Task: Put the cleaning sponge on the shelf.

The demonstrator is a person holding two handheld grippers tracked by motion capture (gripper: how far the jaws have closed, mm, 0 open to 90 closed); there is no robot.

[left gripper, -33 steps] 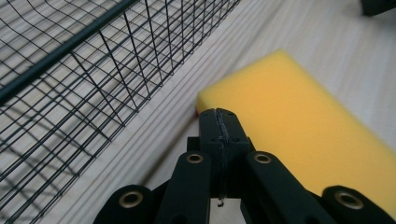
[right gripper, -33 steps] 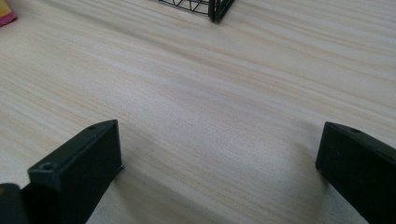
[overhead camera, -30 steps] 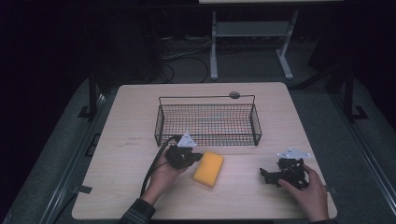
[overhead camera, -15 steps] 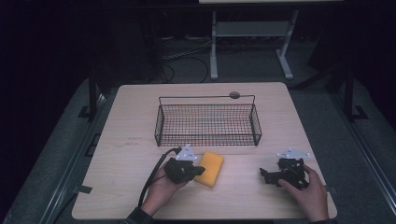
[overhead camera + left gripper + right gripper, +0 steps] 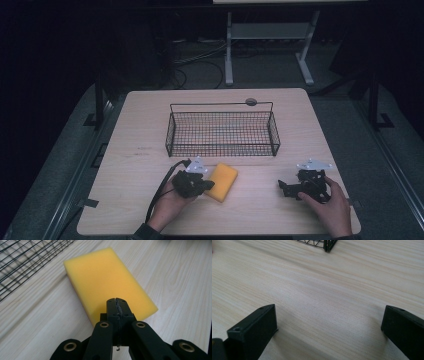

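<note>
While the sponge (image 5: 223, 181) lies outside it, the wire basket (image 5: 222, 131) apparently holds nothing.

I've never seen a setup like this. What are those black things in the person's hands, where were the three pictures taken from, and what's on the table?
A person holds a hand-worked tool with two black jaws in each hand. The high view looks down on the wooden table; the two close-ups come from cameras riding on each tool. On the table stand a wire basket and a yellow sponge. The left gripper has its jaws pressed together, just over the sponge's near end, holding nothing. The right gripper rests with jaws wide apart over bare wood, also holding nothing.
</note>
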